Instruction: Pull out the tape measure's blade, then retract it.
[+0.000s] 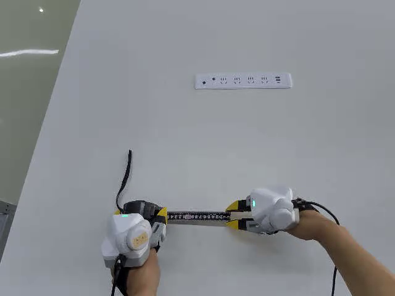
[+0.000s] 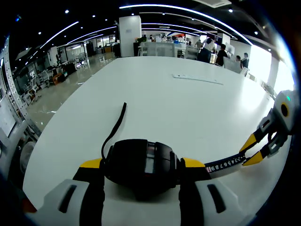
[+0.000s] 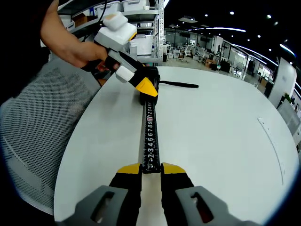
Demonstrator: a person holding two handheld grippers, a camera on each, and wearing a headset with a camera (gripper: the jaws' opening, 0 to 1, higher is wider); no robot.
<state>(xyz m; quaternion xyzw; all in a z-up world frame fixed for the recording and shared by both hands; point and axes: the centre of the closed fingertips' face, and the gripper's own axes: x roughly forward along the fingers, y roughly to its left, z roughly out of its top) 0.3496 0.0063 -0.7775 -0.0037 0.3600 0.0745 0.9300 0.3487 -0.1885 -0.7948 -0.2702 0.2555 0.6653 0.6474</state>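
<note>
**Rig: white shells, yellow-tipped jaws**

L gripper (image 1: 141, 213) and R gripper (image 1: 233, 215) matched: rounded white plastic shells, black jaw arms w/ yellow wedge tips. Each shell had a small green LED (image 1: 253, 203), lit. A black cable (image 1: 324, 211) ran off the R unit's rear, another off the L. Jaw bases were pale grey w/ dark slots.
</note>
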